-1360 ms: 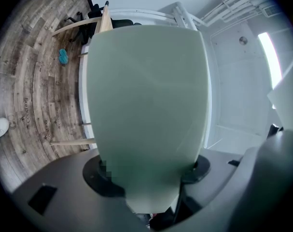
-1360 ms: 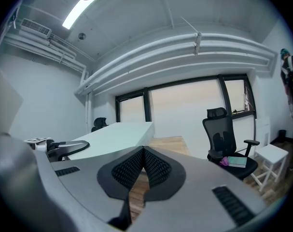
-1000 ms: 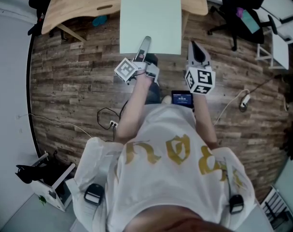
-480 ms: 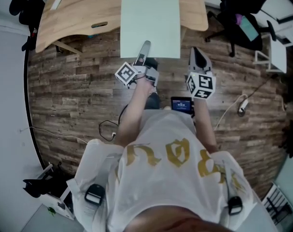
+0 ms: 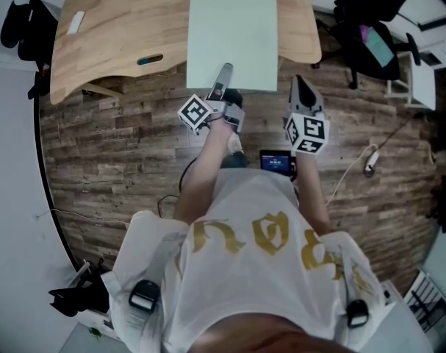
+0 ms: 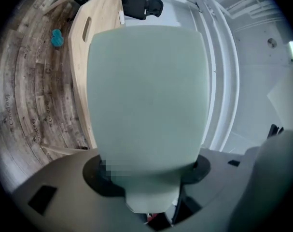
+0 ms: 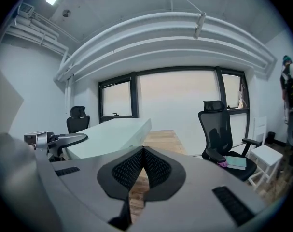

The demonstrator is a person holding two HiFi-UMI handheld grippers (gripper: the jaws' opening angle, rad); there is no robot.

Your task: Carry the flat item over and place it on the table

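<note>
There is one pale green flat rectangular board (image 5: pixel 232 28) and one light wooden table (image 5: pixel 120 20). There are two grey handheld grippers, the left gripper (image 5: pixel 224 70) and the right gripper (image 5: pixel 298 81). There are two black mesh office chairs, a near chair (image 7: pixel 222 129) and a far chair (image 7: pixel 77 119).

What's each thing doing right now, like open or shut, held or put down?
Green board, held up by its near edge, not put down.
Left gripper, shut on the green board.
Right gripper, shut, empty.
Wooden table, standing, green board partly over it.
Office chair, nobody sitting, book on seat.
</note>
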